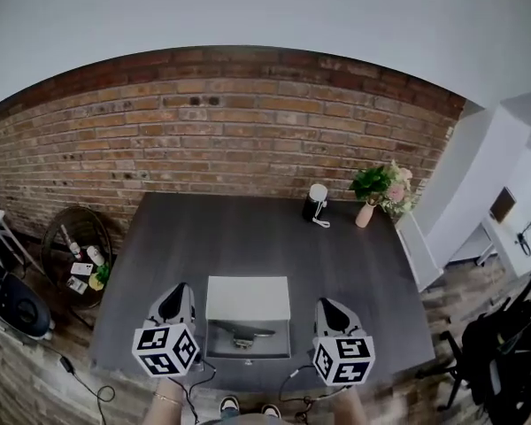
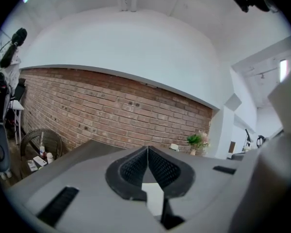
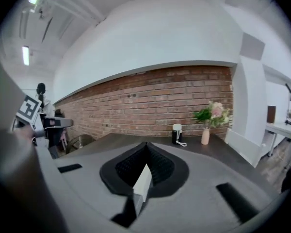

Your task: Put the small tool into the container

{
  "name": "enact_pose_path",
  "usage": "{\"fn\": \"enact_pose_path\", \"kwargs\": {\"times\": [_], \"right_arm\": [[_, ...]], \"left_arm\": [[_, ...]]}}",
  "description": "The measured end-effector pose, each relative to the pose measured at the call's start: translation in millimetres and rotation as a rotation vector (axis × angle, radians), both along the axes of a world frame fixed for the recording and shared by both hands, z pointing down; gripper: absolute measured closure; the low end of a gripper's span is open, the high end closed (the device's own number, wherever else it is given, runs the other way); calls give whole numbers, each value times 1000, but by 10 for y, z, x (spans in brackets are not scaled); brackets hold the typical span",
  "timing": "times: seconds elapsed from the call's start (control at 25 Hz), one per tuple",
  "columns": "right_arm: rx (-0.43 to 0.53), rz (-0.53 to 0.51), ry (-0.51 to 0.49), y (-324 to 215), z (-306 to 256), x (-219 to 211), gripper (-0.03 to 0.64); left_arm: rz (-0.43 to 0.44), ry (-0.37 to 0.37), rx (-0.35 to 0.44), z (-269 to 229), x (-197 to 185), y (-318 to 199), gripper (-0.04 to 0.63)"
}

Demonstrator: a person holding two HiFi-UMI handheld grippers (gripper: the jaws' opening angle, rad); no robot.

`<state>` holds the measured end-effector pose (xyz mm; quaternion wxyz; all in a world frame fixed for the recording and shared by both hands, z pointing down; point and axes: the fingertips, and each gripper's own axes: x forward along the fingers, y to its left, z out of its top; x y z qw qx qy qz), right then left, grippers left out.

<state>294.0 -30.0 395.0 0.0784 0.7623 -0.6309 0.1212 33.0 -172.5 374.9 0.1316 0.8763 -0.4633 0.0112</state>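
1. the small tool [image 1: 242, 332], a slim dark metal piece, is already lying inside the container [image 1: 248, 297]. its long axis is running left to right across the grey inner tray.
2. the container is a white, smooth-walled square box sitting at the near edge of the dark matte tabletop [image 1: 354, 273]. its pale flat panel is facing up behind the open tray.
3. the left hand-held gripper [image 1: 179, 290] is hovering just beside the container's left wall. its ribbed black jaws are pressing together with nothing between them.
4. the right hand-held gripper [image 1: 326, 305] is hovering just beside the right wall, jaws likewise meeting and empty.
5. the tool is lying between the two, low and inward of each. the left one is looking slightly nearer to the tool's thicker end, though the margin is small.
6. judging by this layout, the placing step is appearing complete. any further move would be reaching inward and down toward the tray.
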Motion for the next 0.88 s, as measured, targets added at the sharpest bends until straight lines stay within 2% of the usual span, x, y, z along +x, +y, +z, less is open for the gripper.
{"fn": "enact_pose_path", "kwargs": {"times": [0.12,0.24,0.56,0.88], "right_arm": [[41,131,11,154,-34,195,614],[49,180,23,239,-47,261,614],[36,191,33,263,-67,281,614],[29,179,35,199,-57,240,615]], "left_arm": [[9,-4,21,-67,73,-13,588],[17,-6,19,-55,120,-22,588],[42,-12,2,9,225,-59,588],[33,-19,-15,107,168,-95,588]]}}
